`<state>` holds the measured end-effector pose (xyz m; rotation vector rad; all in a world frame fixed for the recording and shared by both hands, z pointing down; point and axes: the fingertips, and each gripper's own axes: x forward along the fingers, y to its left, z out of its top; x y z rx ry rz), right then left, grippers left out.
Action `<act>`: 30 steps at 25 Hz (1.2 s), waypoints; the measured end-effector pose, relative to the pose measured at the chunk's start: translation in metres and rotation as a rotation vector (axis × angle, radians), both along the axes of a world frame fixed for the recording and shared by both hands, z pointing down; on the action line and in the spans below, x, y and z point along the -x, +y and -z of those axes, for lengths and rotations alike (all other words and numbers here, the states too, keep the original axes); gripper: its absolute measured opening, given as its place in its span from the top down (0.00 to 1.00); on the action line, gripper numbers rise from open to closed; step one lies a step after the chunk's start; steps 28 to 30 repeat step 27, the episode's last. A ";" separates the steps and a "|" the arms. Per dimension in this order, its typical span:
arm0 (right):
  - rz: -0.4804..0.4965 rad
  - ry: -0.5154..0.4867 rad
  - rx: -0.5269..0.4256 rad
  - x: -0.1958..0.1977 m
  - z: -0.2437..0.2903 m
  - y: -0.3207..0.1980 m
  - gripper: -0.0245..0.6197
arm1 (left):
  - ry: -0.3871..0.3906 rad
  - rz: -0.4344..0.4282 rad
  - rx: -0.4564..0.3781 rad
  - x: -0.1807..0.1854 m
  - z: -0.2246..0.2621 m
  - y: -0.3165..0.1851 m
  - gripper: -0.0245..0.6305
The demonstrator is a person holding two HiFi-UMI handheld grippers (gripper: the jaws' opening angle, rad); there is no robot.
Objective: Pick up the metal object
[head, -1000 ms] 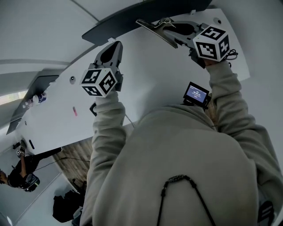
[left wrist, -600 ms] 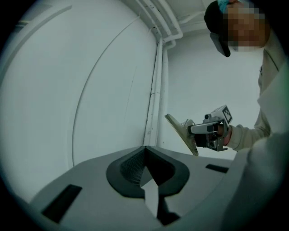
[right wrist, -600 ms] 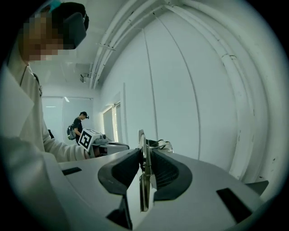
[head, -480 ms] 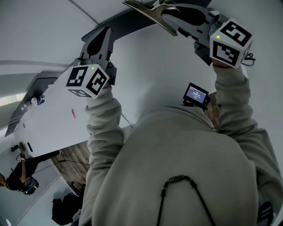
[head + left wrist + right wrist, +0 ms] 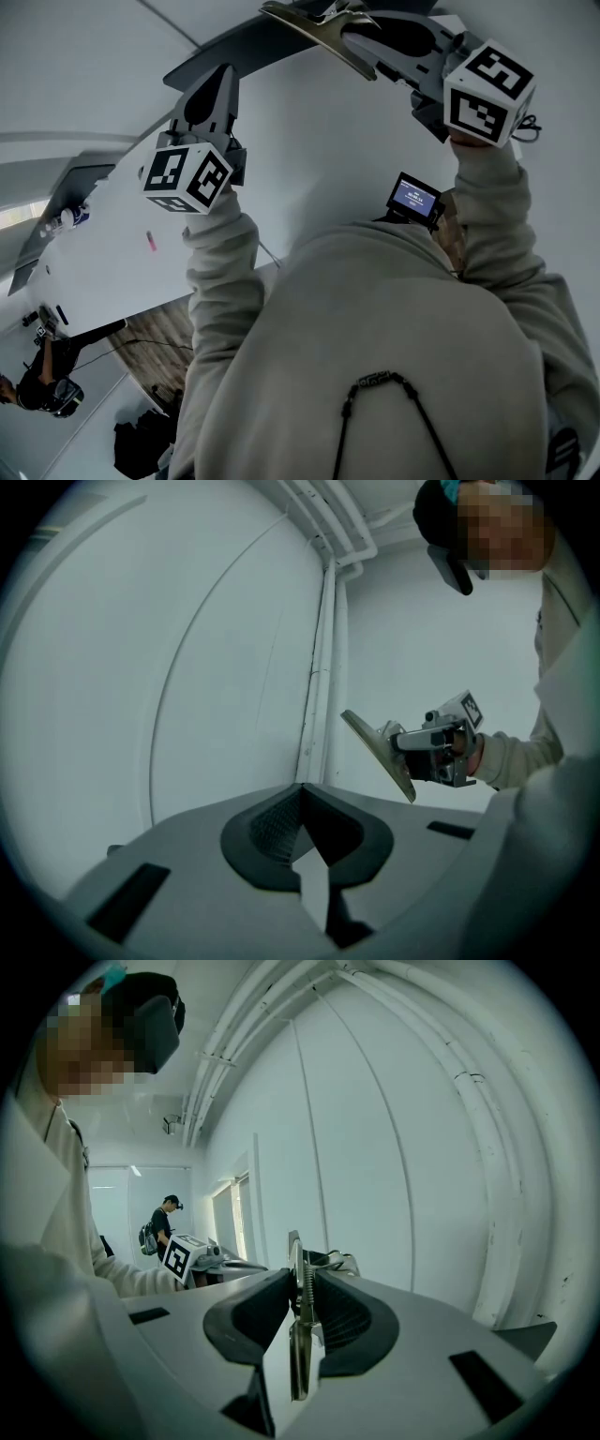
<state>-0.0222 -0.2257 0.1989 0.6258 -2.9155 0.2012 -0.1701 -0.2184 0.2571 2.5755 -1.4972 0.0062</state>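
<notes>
The metal object point(image 5: 314, 28) is a flat metal blade with a spring clip. It hangs in the air above the white table point(image 5: 309, 141), near the top of the head view. My right gripper point(image 5: 361, 42) is shut on it. In the right gripper view the blade point(image 5: 298, 1354) stands on edge between the two dark pads. The left gripper view shows the same blade point(image 5: 380, 752) sticking out of the right gripper point(image 5: 412, 747). My left gripper point(image 5: 222, 77) is raised to the left of it, shut with nothing between its jaws point(image 5: 300, 789).
A small device with a lit blue screen point(image 5: 416, 199) sits near my chest. A pink item point(image 5: 152, 242) and a bottle point(image 5: 70, 217) lie on the table's left part. Another person point(image 5: 42, 375) stands at lower left. White walls with pipes point(image 5: 487, 1147) lie ahead.
Both grippers have risen toward the top of the head view, the right one carrying the metal blade. Over the last half second they have barely moved.
</notes>
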 end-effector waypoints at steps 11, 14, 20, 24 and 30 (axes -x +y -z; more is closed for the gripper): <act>-0.015 0.016 -0.008 -0.002 -0.003 -0.002 0.80 | -0.013 -0.028 0.002 -0.009 -0.003 -0.001 0.96; -0.011 0.020 -0.009 -0.001 -0.002 -0.001 0.80 | -0.013 -0.029 0.004 -0.010 -0.003 -0.001 0.96; -0.004 0.025 -0.008 0.000 -0.002 -0.001 0.80 | -0.014 -0.032 0.008 -0.012 -0.004 0.000 0.96; 0.002 0.029 -0.010 0.000 -0.002 0.000 0.80 | -0.020 -0.036 0.011 -0.014 -0.006 0.001 0.96; 0.005 0.033 -0.011 -0.001 -0.004 0.000 0.80 | -0.023 -0.038 0.013 -0.014 -0.007 0.001 0.96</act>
